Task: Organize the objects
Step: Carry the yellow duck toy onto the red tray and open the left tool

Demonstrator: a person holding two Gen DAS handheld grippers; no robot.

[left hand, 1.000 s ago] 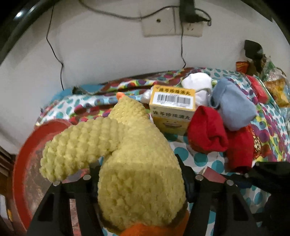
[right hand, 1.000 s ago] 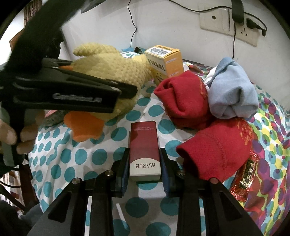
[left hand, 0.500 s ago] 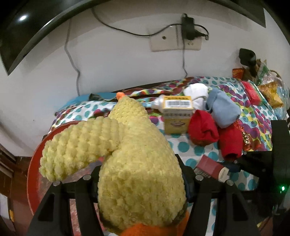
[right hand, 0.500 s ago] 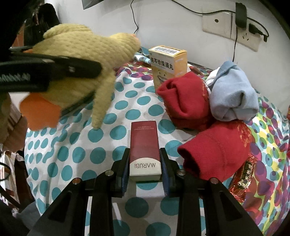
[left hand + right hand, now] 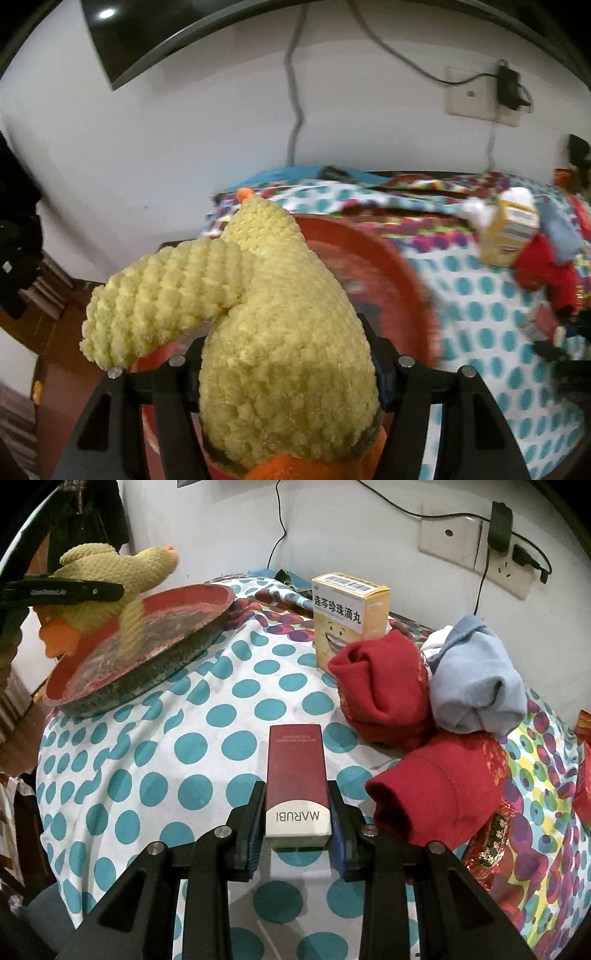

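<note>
My left gripper (image 5: 288, 354) is shut on a yellow crocheted duck toy (image 5: 280, 332) with orange feet and holds it in the air over a red round tray (image 5: 399, 266). The right wrist view shows the duck (image 5: 107, 576) above the tray (image 5: 155, 627) at the table's left end. My right gripper (image 5: 297, 805) is shut on a dark red MARUBI box (image 5: 297, 775) that lies flat on the polka-dot cloth (image 5: 166, 746).
A yellow medicine box (image 5: 351, 616) stands upright at the back. Two red rolled socks (image 5: 384, 690) (image 5: 439, 790) and a grey-blue one (image 5: 476, 686) lie to the right. Red snack packets (image 5: 491, 842) lie at the right edge. A wall socket (image 5: 476, 542) with cables is behind.
My left gripper has carried the duck leftward and up, from over the cloth to above the red tray. My right gripper and the MARUBI box have stayed in place.
</note>
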